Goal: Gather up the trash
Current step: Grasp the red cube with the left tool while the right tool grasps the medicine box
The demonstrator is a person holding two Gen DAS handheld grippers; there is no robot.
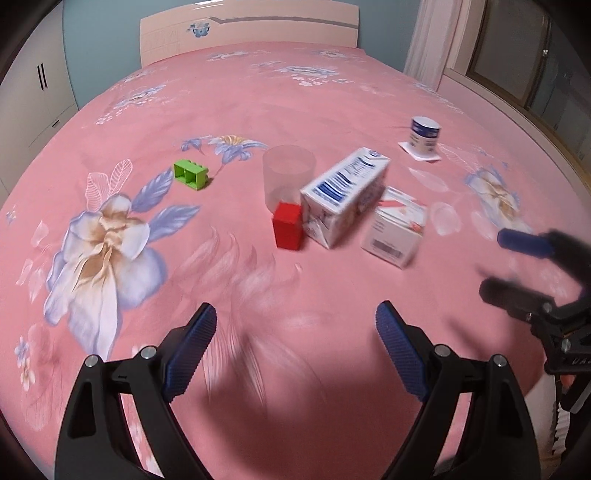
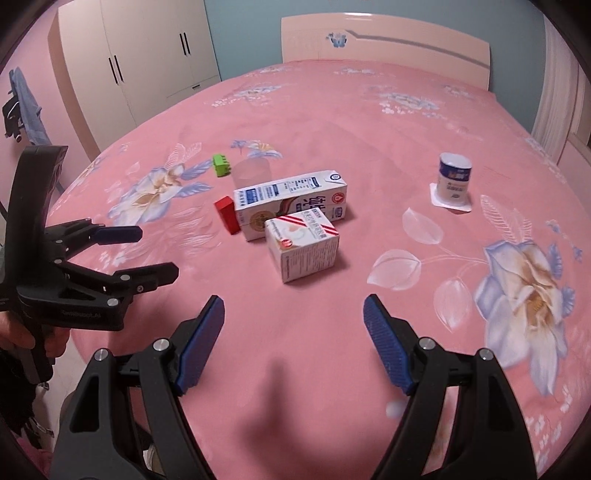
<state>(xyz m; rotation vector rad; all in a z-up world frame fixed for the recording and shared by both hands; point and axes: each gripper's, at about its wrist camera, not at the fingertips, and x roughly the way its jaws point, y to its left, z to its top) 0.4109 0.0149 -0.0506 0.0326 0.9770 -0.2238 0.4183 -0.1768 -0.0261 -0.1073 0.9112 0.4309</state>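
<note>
On the pink flowered bedspread point(image 1: 258, 103) a long blue-and-white milk carton point(image 1: 343, 195) point(image 2: 291, 206) lies on its side. Against it are a small white box point(image 1: 397, 230) point(image 2: 303, 247), a red block point(image 1: 288, 225) point(image 2: 227, 214) and a clear plastic cup point(image 1: 288, 173) point(image 2: 251, 171). A green block point(image 1: 190, 173) point(image 2: 221, 165) lies further left. A white-and-blue yoghurt pot point(image 1: 424, 136) point(image 2: 454, 182) stands apart at the right. My left gripper point(image 1: 295, 314) point(image 2: 157, 253) and right gripper point(image 2: 293, 306) point(image 1: 495, 262) hover open and empty, short of the cluster.
The bed's headboard point(image 1: 251, 33) is at the far end. A white wardrobe point(image 2: 147, 55) stands to the left, and a curtain point(image 1: 432, 40) and window are to the right. A hand point(image 2: 22, 338) holds the left gripper's handle over the bed's near-left edge.
</note>
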